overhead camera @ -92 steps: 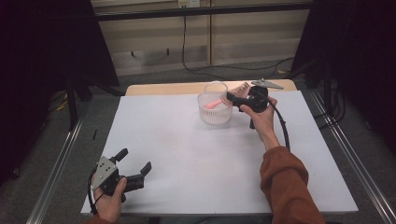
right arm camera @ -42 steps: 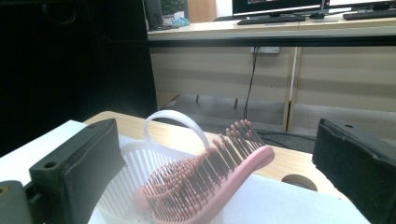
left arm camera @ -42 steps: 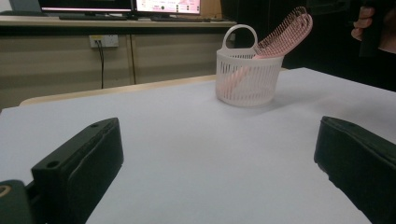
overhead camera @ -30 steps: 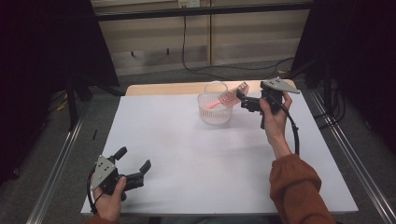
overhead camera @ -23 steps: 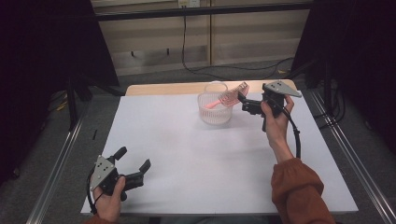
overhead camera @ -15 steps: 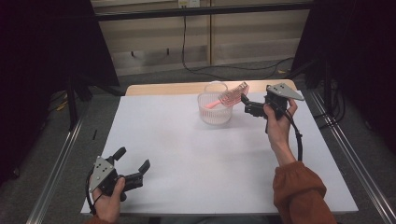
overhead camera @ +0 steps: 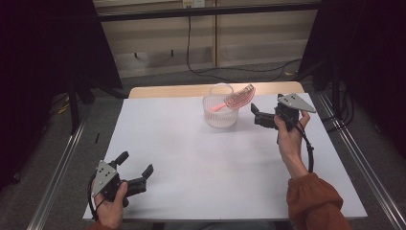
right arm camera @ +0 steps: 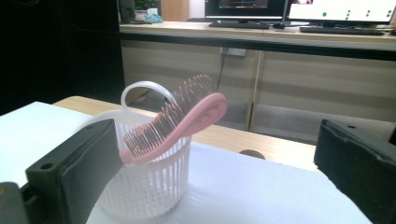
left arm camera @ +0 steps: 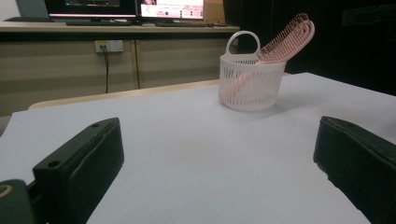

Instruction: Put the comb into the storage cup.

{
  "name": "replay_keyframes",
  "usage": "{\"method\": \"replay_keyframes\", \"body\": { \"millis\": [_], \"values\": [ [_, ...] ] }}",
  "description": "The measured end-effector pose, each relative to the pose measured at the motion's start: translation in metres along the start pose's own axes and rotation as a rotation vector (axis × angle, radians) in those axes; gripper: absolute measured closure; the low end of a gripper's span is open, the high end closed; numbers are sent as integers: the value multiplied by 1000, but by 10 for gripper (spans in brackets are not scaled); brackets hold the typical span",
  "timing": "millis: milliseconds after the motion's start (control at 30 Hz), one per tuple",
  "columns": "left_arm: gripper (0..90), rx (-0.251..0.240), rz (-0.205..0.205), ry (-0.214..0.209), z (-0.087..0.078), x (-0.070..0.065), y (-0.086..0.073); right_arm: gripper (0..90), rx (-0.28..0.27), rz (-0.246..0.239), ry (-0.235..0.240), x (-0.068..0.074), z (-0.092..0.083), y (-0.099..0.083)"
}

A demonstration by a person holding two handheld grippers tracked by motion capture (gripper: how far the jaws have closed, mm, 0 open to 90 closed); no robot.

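Note:
A pink hairbrush [overhead camera: 238, 99] stands slanted in a small white slotted basket [overhead camera: 219, 116] at the back of the white table; its bristled head sticks out over the rim to the right. My right gripper [overhead camera: 255, 116] hovers just right of the basket, open, with nothing between its jaws. In the right gripper view the hairbrush [right arm camera: 187, 121] and basket [right arm camera: 149, 186] sit close ahead, apart from the jaws. My left gripper [overhead camera: 136, 164] rests open near the front left corner. From there the basket [left arm camera: 252, 81] and hairbrush [left arm camera: 287, 39] are far off.
A white sheet [overhead camera: 191, 158] covers the table, and a wooden strip [overhead camera: 167, 91] shows along its back edge. Metal rails [overhead camera: 356, 158] run down both sides. A bench with monitors [right arm camera: 336, 11] and hanging cables stands behind the table.
My right gripper has drawn back to the right, away from the basket, leaving the hairbrush leaning in it. The left gripper has stayed put.

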State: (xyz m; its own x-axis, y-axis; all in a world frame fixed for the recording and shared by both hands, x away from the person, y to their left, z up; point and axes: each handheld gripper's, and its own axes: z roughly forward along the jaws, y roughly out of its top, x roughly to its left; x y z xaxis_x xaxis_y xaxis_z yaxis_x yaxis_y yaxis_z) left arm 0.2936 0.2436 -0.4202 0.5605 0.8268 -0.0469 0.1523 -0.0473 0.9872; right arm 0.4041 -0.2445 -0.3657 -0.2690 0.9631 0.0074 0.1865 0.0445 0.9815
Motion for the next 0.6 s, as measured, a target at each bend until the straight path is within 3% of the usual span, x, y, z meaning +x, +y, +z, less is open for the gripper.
{"method": "replay_keyframes", "body": {
  "millis": [167, 400, 467, 600],
  "values": [
    [18, -4, 2, -10, 0, -1, 0, 0, 23, -3, -2, -1, -6, -8],
    [18, -11, -4, -9, -2, 0, 0, 12, 51, -19, -39, -1, -17, -19],
    [18, -13, -4, -10, -2, 0, 0, 6, 47, -32, -68, -1, -21, -19],
    [18, -8, 0, -6, -2, 0, 0, 0, 53, -25, -43, -1, -30, -21]
  ]
}}
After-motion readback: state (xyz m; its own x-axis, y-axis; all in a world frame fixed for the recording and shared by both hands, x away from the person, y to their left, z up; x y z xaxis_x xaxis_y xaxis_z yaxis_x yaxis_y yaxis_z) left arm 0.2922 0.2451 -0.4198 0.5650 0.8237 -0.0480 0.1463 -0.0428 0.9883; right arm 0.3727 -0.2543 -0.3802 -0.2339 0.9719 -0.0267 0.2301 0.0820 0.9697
